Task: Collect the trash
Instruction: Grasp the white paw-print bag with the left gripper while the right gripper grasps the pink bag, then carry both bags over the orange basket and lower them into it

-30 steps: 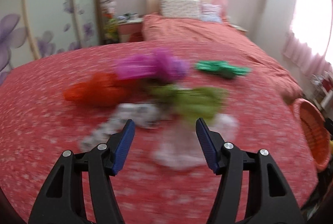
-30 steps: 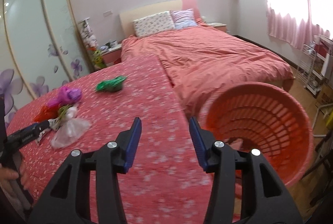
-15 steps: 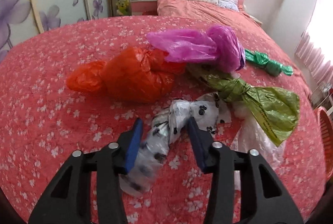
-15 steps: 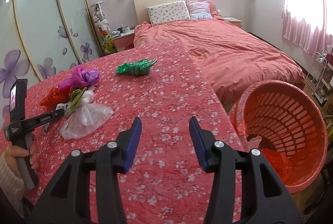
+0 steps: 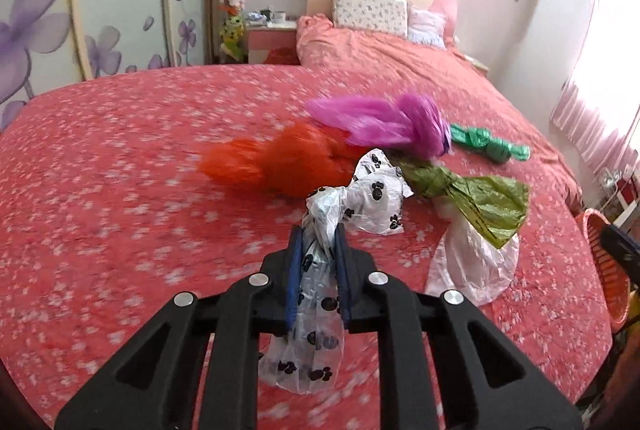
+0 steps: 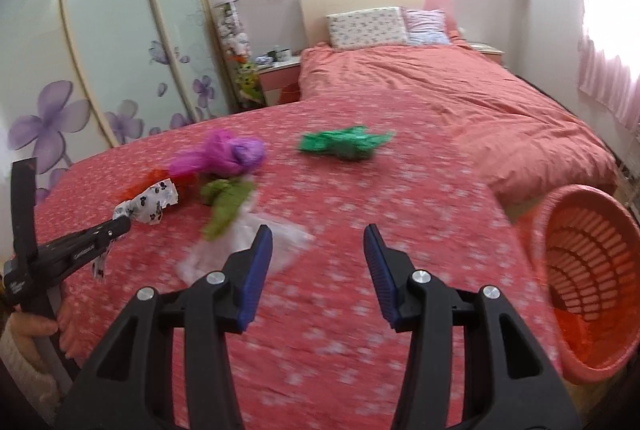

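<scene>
Since earlier, left gripper clamped shut on the crumpled white paw-print bag. Orange bag lay just behind. Right gripper gaped empty near the basket.

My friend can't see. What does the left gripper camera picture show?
The left gripper pinches a white paw-print bag above a red flowered cloth. Orange, purple, olive and green bags lie beyond it.
</scene>
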Tool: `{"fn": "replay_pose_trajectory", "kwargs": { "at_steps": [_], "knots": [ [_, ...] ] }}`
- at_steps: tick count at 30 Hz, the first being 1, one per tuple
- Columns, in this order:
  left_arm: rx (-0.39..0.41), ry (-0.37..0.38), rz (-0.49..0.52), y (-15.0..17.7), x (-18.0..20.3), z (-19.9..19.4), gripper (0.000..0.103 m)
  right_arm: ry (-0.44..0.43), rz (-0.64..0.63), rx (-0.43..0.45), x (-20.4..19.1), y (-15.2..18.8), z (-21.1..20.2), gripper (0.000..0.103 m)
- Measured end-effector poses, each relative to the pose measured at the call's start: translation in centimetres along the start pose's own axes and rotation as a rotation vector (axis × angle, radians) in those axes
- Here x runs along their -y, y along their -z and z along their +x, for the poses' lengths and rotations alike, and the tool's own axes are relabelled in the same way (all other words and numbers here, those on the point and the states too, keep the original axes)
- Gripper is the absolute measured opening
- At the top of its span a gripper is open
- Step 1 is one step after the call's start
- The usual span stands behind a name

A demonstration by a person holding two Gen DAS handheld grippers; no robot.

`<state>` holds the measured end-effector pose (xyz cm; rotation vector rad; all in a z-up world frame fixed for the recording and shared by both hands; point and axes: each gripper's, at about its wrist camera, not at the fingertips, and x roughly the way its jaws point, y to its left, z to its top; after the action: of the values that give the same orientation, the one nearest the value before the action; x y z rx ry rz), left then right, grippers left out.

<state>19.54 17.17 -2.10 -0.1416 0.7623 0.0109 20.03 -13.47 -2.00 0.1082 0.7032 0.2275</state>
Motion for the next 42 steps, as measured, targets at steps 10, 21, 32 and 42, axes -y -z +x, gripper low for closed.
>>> {"fn": "replay_pose_trajectory", "kwargs": {
  "at_steps": [10, 21, 32, 42],
  "knots": [
    [0.078, -0.052, -0.078, -1.7, -5.7, -3.2, 0.016, -0.125, -0.050, -0.019, -8.6, -3.2, 5.3, 0.040],
    [0.088, -0.070, -0.125, -3.0, -8.3, -1.7, 0.016, -0.046, -0.053, -0.045, -12.4, -8.8, 14.0, 0.040],
    [0.072, -0.051, -0.112, -3.4, -7.3, -0.7, 0.016, -0.007, -0.043, -0.057, -10.6, -8.2, 15.0, 0.014],
    [0.085, -0.007, -0.078, -3.7, -3.6, -2.0, 0.016, 0.022, 0.037, 0.082, -4.4, -9.1, 6.0, 0.014]
  ]
}}
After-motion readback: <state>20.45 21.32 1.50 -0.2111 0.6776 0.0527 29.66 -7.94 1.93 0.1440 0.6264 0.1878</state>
